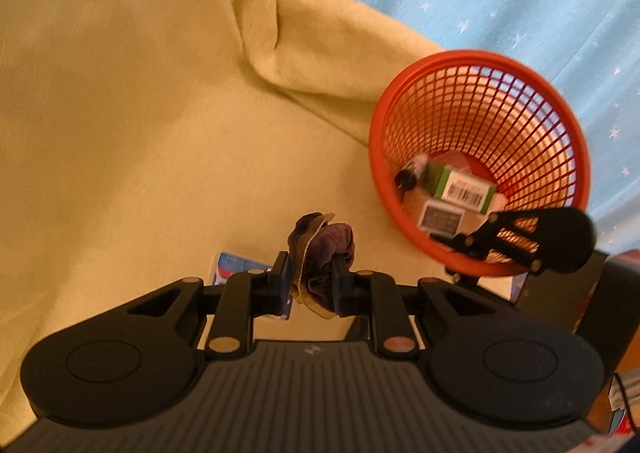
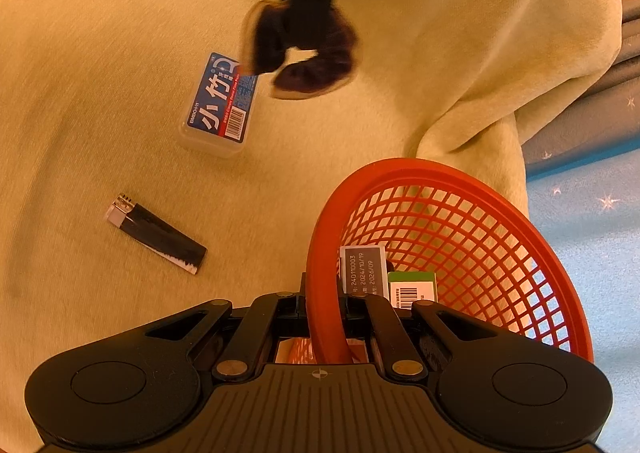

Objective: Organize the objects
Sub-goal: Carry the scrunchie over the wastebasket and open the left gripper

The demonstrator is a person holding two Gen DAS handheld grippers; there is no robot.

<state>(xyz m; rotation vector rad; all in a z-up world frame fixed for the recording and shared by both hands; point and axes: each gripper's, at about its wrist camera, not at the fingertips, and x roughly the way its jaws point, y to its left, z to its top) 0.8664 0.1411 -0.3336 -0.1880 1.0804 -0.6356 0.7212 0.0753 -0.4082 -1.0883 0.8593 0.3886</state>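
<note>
The dark purple hair tie [image 1: 320,253] sits low in the middle of the left view, squeezed between the two fingers of the left gripper [image 1: 310,281], up off the yellow blanket [image 1: 140,113]. In the right view it hangs near the top middle, a bit blurry. The right gripper [image 2: 324,309] pinches the rim of the red basket [image 1: 480,157], which fills the right side of both views and leans over. The hair tie is soft and floppy, so it could slip out, or miss the basket and drop on the blanket if it is let go too soon. The basket could tip more if the right gripper loosens. I count one hair tie and one basket. Inside the basket are one green box [image 1: 460,183], one grey box [image 1: 440,219] and one small black thing that I cannot make out. On the blanket lie one blue box [image 2: 222,101] and one black lighter [image 2: 156,233], in the left half of the right view.
</note>
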